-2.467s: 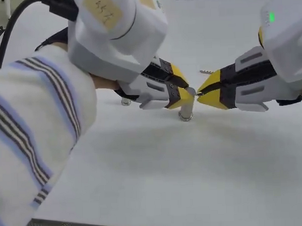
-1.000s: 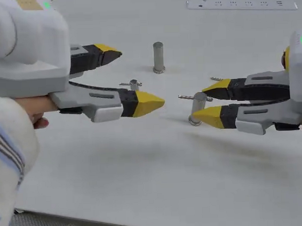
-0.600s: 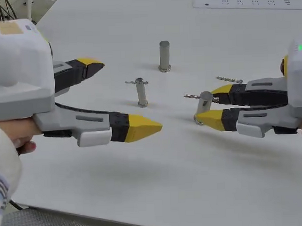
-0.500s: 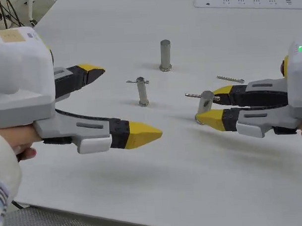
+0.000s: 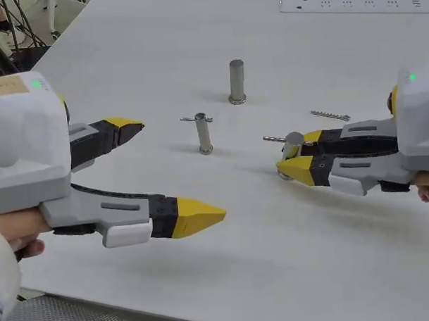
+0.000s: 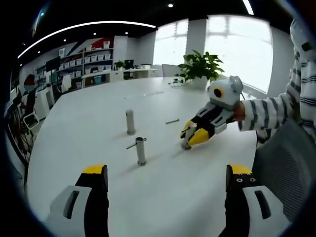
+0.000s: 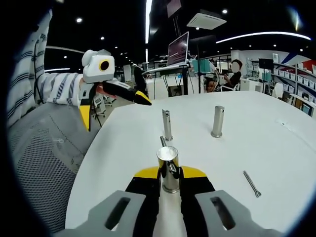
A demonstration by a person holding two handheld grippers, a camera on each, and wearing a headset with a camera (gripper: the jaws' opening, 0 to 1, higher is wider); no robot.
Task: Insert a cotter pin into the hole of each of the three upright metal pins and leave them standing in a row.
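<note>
On table (image 5: 225, 273), three metal pins (image 5: 204, 133)

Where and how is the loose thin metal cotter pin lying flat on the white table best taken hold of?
Across its shaft near the middle, from above, jaws straddling its width. The thin metal cotter pin lies flat on the white table, so a sideways approach would likely just push it. The right claw is nearer but shut on an upright steel pin.

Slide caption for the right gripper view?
Right claw clamps a cottered metal pin; beyond stand a second cottered pin and a bare pin, with a loose cotter pin nearby.
</note>
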